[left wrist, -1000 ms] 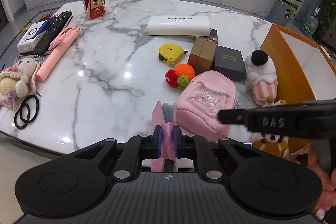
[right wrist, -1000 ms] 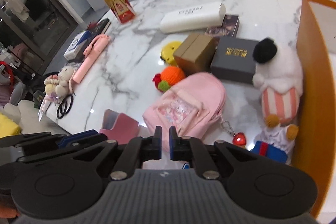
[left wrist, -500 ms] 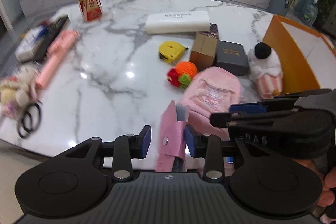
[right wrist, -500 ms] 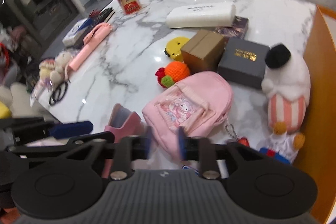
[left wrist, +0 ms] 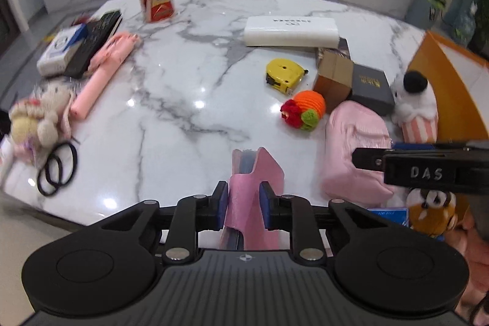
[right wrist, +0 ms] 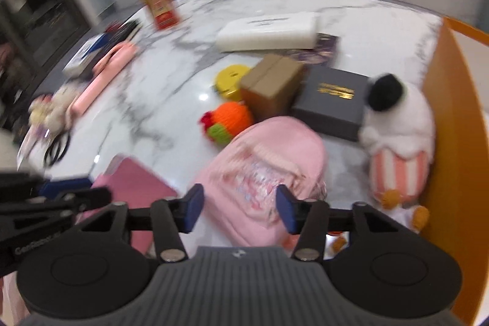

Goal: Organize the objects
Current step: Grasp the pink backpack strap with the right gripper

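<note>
Between the left hand-held gripper (left wrist: 243,202) pads, a pink pouch (left wrist: 251,191) is pinched, jaws just closing.

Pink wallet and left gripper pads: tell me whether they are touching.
Touching. The left wrist view shows the left gripper with both blue pads pressed against the sides of the pink wallet, no gap either side.
</note>
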Tool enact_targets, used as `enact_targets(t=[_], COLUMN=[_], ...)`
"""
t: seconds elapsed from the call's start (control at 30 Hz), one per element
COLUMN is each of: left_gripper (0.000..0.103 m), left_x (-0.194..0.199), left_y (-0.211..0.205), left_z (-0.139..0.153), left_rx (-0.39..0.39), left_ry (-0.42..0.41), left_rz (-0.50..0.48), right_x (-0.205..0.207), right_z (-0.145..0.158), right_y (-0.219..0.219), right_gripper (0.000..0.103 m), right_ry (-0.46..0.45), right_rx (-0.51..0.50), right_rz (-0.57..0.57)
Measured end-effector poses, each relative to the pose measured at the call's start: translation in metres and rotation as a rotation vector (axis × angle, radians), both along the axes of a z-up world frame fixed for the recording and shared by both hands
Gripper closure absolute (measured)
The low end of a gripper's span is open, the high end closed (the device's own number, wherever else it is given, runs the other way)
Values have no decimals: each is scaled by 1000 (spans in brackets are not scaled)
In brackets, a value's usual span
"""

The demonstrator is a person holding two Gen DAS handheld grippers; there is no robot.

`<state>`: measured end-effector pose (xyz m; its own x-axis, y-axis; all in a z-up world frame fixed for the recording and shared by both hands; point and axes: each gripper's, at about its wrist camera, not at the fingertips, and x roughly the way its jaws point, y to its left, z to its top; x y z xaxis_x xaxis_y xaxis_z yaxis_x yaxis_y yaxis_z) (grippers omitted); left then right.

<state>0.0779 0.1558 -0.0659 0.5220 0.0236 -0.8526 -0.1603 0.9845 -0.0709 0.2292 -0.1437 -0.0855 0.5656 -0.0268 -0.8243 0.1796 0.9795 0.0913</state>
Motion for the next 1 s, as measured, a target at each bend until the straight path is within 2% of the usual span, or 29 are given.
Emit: enact_targets(t=[0.17, 0.27, 0.33, 0.4, 0.47, 0.5, 0.53, 0.6, 0.73, 0.9, 1.0], left_gripper=[77, 77, 72, 70, 70, 70, 70, 71, 71, 70, 62], left_x=[-6, -6, -6, -6, -6, -7, -8, -9, -11, -13, -11], left_y=[-1, -13, -19, -20, -17, -16, -17, -24, -31, -36, -37], left_z=[7, 8, 7, 6, 5, 4, 3, 0, -7, -4, -3], left_rx=[-94, -51, -22, -44, -122, -149, -155, -151, -188, -135, -97], left_ry=[-37, -37, -35, -35, -28, -27, -21, -21, -19, -31, -26], left_rz=[-15, -38, -49, -55, -54, -51, -51, -63, -78, -94, -101], right_x=[7, 11, 13, 12, 10, 9, 8, 4, -6, -23, -34], right_z=[-15, -28, -33, -36, -35, -33, -31, -21, -1, 12, 17], right_y=[-28, -37, -40, -43, -42, -42, -41, -38, -27, -14, -8], right_gripper=[37, 38, 39, 54, 64, 71, 73, 79, 80, 80, 80], right_ry=[64, 92, 100, 99, 93, 87, 76, 47, 6, 18, 33], right_rx=[95, 171, 219, 259, 267, 271, 271, 250, 161, 24, -34], right_rz=[-130, -164, -176, -183, -180, -176, -170, -149, -64, 43, 103])
